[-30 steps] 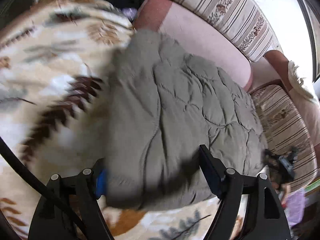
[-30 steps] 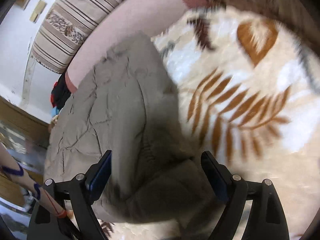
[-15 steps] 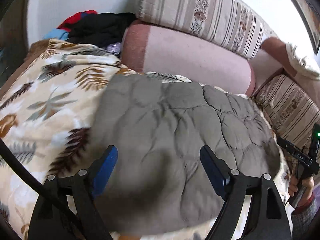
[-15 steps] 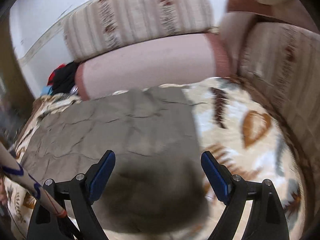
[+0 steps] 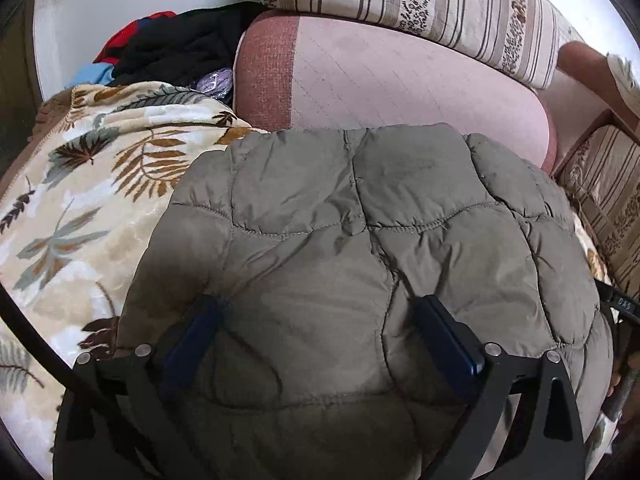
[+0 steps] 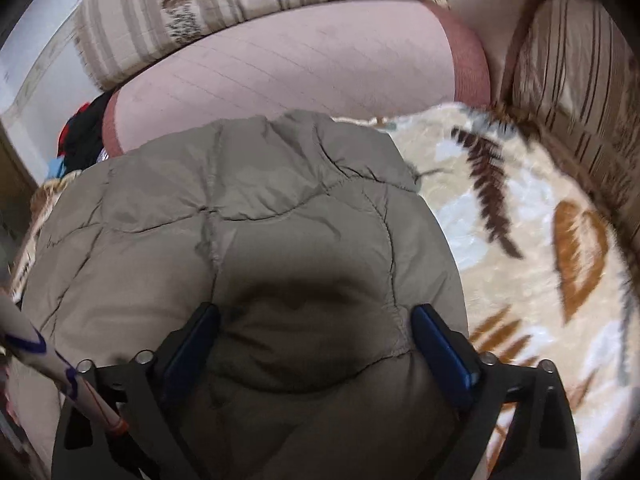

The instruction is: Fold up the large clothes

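Note:
A grey-olive quilted padded jacket (image 5: pixel 360 220) lies folded on a leaf-patterned blanket (image 5: pixel 80 208). It also shows in the right wrist view (image 6: pixel 248 216). My left gripper (image 5: pixel 320 320) is open, its blue-padded fingers spread wide and pressed low onto the jacket's near edge, fabric bulging between them. My right gripper (image 6: pixel 316 328) is open in the same way at the jacket's right near corner, with a fold of fabric bulging between its fingers. Neither gripper pinches the fabric.
A pink bolster (image 5: pixel 400 80) and striped cushions (image 5: pixel 420 0) lie behind the jacket. A pile of dark and red clothes (image 5: pixel 172 48) sits at the back left. A striped sofa arm (image 6: pixel 580 100) stands at the right. The blanket (image 6: pixel 520 240) extends right of the jacket.
Both grippers have swung to face the sofa back and dropped low onto the jacket's near edge. The jacket now fills the space between the fingers. Both stay open.

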`<state>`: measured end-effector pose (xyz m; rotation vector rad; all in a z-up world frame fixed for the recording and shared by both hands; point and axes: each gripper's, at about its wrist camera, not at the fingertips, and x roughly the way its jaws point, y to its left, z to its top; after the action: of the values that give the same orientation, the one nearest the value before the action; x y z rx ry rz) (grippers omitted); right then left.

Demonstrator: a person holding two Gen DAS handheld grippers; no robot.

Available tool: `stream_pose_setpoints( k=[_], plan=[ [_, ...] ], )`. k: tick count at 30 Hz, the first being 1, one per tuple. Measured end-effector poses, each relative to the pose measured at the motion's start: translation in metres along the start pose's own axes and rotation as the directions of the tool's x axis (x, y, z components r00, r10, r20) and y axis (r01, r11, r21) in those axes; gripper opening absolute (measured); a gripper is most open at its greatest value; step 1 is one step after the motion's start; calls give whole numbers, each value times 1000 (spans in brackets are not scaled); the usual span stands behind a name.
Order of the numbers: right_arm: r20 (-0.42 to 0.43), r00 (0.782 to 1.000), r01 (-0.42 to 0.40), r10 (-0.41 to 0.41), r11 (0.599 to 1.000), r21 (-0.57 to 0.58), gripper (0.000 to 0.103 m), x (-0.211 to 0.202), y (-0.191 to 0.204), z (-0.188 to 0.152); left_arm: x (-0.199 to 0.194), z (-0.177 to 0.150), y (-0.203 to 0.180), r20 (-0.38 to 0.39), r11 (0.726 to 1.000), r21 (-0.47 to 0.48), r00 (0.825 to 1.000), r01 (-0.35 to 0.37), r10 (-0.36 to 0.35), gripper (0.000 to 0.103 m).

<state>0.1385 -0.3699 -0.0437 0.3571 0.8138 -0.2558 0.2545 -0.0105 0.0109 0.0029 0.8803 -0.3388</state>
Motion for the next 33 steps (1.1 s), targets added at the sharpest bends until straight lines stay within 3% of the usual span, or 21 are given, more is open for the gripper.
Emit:
stream_pose_setpoints(
  k=[4,7,12,16,21,23,26,30,33],
  plan=[
    [16,1000,18,-17,1000,-4,103,1,2,-2,-3,-1,1,-2,1000,-9,1000,-6,6,100],
    [17,996,86,-86,996,-14,102,-12,8,-3,-20,-1,0,5,999,-13,999,-52,53,100],
    [90,992,86,-83,996,-28,102,-69,16,-18,-92,-18,-4,128,993,-27,985,-113,115,100],
    [120,992,48,-43,998,-40,102,-117,19,-45,-153,-38,-12,248,974,-30,942,-225,226,100],
    [143,989,41,-37,999,-30,102,-156,23,-77,-231,-67,-29,442,945,-72,839,-320,318,102],
    [140,989,43,-38,998,-36,102,-170,28,-93,-257,-79,-35,491,946,-93,812,-311,316,103],
    [133,991,41,-33,998,-54,102,-188,40,-115,-285,-93,-47,517,956,-83,808,-281,282,103],
    [132,991,11,-1,997,-76,102,-209,57,-141,-305,-109,-68,511,950,-55,809,-306,290,103],
    [152,988,18,-2,994,-107,102,-224,71,-160,-316,-123,-77,517,970,-58,824,-237,232,103]
  ],
)
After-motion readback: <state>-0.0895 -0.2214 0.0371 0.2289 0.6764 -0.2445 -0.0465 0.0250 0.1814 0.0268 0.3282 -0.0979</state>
